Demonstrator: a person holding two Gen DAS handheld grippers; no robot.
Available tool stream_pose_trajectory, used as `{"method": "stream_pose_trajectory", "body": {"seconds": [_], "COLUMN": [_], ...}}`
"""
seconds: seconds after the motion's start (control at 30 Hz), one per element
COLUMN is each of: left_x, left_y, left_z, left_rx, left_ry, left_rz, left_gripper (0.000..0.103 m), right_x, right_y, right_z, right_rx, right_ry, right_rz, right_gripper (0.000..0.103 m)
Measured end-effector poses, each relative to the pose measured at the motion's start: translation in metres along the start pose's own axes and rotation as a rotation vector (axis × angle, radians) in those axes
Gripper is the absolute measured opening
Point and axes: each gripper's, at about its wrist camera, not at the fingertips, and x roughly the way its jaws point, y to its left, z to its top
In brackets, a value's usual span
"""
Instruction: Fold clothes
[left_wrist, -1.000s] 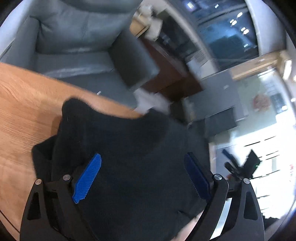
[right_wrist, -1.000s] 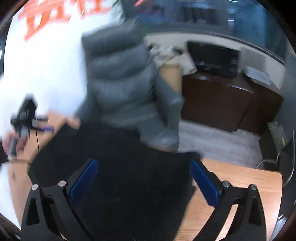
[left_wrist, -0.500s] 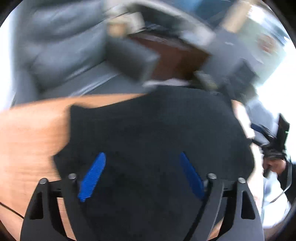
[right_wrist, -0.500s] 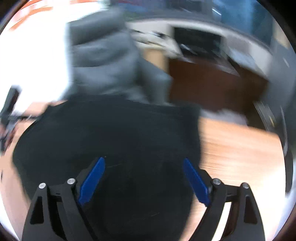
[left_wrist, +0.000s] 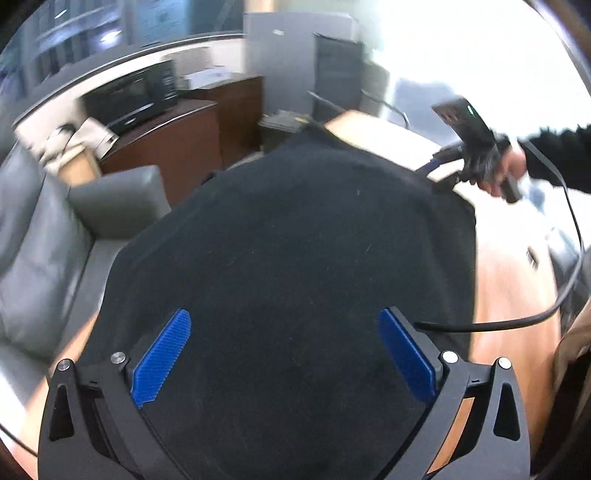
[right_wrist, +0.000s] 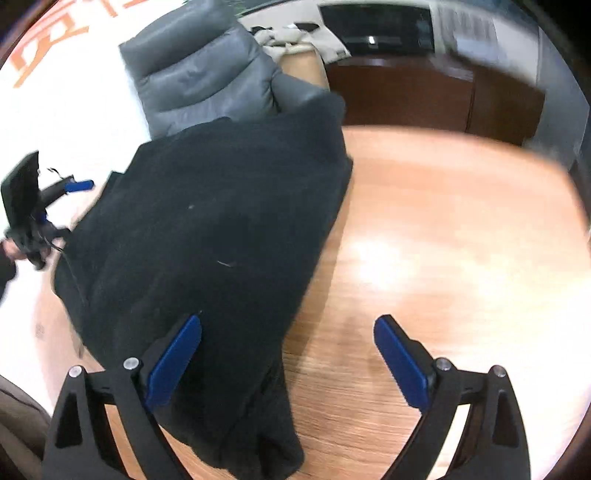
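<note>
Two wide claws (left_wrist: 284, 354) (right_wrist: 288, 358) over seemingly dark garment (left_wrist: 295, 240)

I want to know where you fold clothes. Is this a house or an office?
Probably an office lounge: a grey sofa, a dark wood cabinet with a microwave on it, and a wooden table.

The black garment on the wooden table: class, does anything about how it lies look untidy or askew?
Yes. The black garment lies in a rumpled heap at an angle on the wooden table, its far edge reaching the table's edge by the grey armchair. No neat fold shows.
</note>
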Motion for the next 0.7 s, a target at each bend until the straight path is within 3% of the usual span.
{"method": "stream_pose_trajectory", "body": {"seconds": [0.17,0.2,0.23,0.27,0.33,0.4,0.57,0.7], "left_x": [0.035,0.036,0.038,0.038,0.036,0.034,0.029,0.03], "left_y": [-0.004,-0.013,-0.021,-0.025,-0.023,-0.027,-0.046,-0.082], "left_z": [-0.011,-0.018,-0.024,-0.028,-0.032,-0.036,-0.043,-0.044], "left_rx": [0.065,0.094,0.124,0.127,0.103,0.112,0.138,0.137], "left_ry": [0.116,0.125,0.133,0.136,0.132,0.125,0.12,0.104], "left_rz": [-0.07,-0.068,-0.066,-0.07,-0.084,-0.081,-0.083,-0.096], "left_gripper": [0.098,0.098,0.098,0.098,0.099,0.099,0.099,0.1], "right_x": [0.022,0.024,0.027,0.028,0.022,0.012,-0.033,-0.068], "right_y": [0.007,0.008,0.01,0.013,0.018,0.016,0.041,0.07], "right_z": [-0.003,-0.004,-0.005,-0.007,-0.01,-0.008,0.005,0.009], "right_rx": [0.013,0.016,0.02,0.017,0.014,0.044,0.001,-0.093], "right_ry": [-0.02,-0.014,-0.008,-0.01,-0.02,-0.043,-0.133,-0.149], "right_rz": [0.095,0.115,0.136,0.14,0.144,0.18,0.221,0.198], "right_gripper": [0.093,0.08,0.052,0.05,0.034,0.025,0.019,0.018]}}
